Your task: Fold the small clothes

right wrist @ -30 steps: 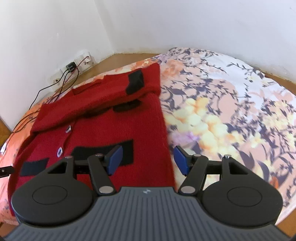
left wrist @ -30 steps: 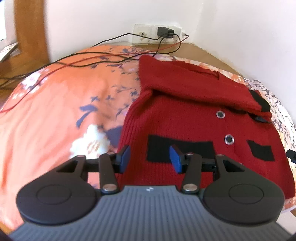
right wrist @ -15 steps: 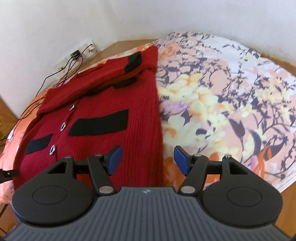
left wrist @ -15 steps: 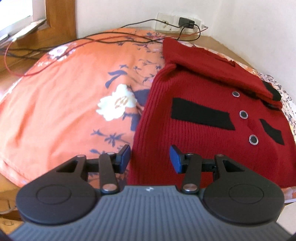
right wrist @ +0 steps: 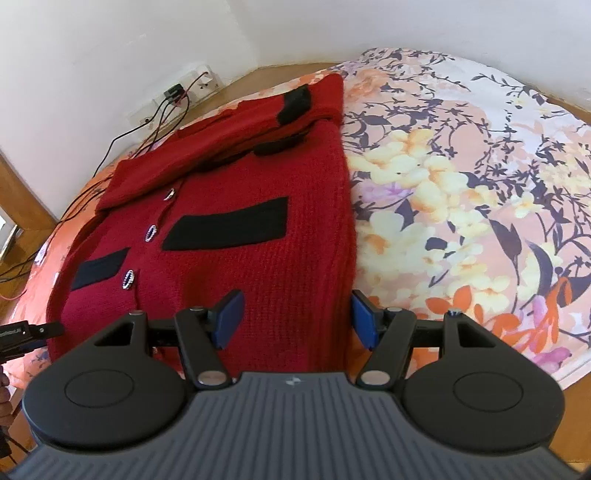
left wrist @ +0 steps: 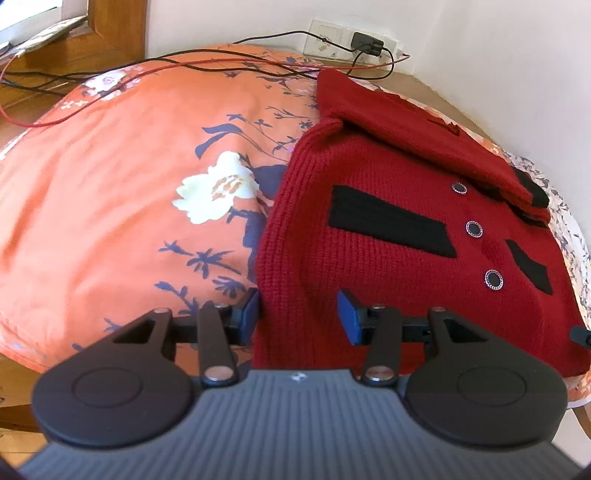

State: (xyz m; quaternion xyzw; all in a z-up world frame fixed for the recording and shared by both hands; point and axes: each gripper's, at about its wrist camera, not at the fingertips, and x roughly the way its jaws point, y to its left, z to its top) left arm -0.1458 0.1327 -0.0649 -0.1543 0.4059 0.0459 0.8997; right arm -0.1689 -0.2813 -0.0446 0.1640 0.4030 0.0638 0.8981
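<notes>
A small red knitted cardigan (left wrist: 388,258) (right wrist: 236,236) with black pocket strips and round buttons lies flat on a floral bedsheet (left wrist: 122,192) (right wrist: 461,192), its sleeves folded across the top. My left gripper (left wrist: 301,319) is open, its blue pads straddling the cardigan's near left bottom corner. My right gripper (right wrist: 297,319) is open too, straddling the near right bottom corner. The bottom hem is hidden behind both gripper bodies. The tip of the left gripper (right wrist: 33,330) shows at the left edge of the right wrist view.
Black and red cables (left wrist: 207,66) trail over the far side of the bed to a wall socket with a plugged-in charger (left wrist: 365,38). A wooden frame (left wrist: 107,26) stands at the far left. White walls meet in a corner behind the bed.
Both grippers have drawn back toward the near edge of the bed, from over the cardigan's pocket area to its bottom corners. Both stay open.
</notes>
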